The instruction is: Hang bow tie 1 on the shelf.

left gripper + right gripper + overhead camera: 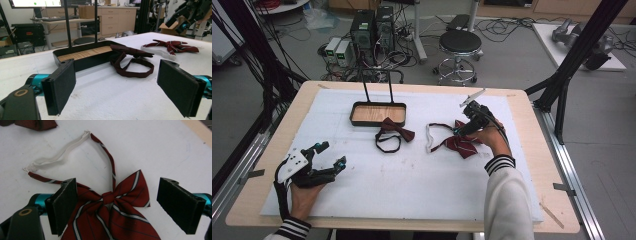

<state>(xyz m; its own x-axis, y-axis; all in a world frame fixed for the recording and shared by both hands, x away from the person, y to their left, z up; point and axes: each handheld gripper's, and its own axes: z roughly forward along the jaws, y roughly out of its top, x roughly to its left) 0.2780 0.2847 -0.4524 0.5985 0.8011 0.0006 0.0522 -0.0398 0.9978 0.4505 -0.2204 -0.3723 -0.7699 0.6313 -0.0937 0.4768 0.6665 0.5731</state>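
Directly under right gripper (pixel 113 206): striped bow tie (pixel 117 212), knot centred between wide-open jaws, wings running jaw to jaw; left gripper (pixel 125 87) wide open, far off.

Two bow ties, striped (pixel 460 143) and plain dark red (pixel 396 128); one tray (pixel 354 114); two tools (pixel 326 159) (pixel 464 128)

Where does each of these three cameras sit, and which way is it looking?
High view: above the person's side, looking forward and down on the table; forearms and both grippers show.
Left gripper view: on the left gripper, level across the table at the tray; open jaws show.
Right gripper view: on the right gripper, down on the striped bow tie; open jaws show.
Shared: all three show the striped bow tie.
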